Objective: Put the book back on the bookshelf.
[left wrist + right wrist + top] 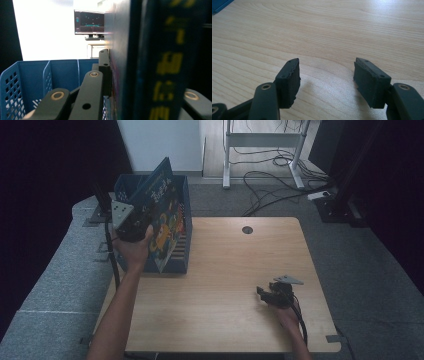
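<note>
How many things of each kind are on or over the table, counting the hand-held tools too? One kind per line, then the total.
Book, dark blue with a colourful cover: 1
File crate, blue plastic with dividers: 1
Hand-held tools: 2 (left tool shut on the book; right tool open above the table)
Total: 4

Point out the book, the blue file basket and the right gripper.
book (167, 222), high view, on its illustrated cover.
blue file basket (32, 72), left gripper view, on an inner wall.
right gripper (326, 80), right gripper view, midway between its open pads.
</note>
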Demonstrator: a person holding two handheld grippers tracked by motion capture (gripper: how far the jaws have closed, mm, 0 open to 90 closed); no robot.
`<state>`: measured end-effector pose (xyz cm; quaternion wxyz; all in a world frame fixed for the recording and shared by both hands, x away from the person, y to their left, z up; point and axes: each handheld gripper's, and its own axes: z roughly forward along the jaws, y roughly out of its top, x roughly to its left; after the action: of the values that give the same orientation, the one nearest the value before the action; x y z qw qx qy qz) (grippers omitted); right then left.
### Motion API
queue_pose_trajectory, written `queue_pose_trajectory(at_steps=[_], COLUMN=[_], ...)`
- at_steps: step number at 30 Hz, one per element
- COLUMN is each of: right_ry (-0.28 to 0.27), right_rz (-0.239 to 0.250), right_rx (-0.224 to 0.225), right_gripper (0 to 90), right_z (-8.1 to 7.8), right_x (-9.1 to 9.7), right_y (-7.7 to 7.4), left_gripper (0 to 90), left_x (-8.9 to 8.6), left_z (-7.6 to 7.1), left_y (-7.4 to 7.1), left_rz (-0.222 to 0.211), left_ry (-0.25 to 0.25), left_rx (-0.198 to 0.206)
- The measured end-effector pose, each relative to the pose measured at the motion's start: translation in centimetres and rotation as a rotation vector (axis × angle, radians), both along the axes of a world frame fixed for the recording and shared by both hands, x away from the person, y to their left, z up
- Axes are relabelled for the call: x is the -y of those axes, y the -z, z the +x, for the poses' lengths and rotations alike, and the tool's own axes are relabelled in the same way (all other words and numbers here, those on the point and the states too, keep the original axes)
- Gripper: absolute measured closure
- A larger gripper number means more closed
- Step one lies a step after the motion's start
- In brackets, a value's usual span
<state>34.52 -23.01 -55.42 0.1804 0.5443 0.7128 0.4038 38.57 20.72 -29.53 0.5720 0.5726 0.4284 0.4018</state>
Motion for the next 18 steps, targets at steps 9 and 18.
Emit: queue_pose_trajectory(at_steps=[9, 18], right_ry=[0.001, 0.005], right_rz=[0.002, 0.003], right_rx=[0.000, -0.002], right_gripper=[37.0, 37.0], right_z=[0.0, 0.0], right_x=[0.0, 0.0], right_y=[0.0, 0.0], left_gripper=[82.3, 82.3], left_x=[0.4, 0.8], left_z=[1.0, 2.2], left_y=[0.1, 0.4], left_rz=[0.005, -0.007], left_ry=[-0.017, -0.043], left_rx=[-0.005, 0.007])
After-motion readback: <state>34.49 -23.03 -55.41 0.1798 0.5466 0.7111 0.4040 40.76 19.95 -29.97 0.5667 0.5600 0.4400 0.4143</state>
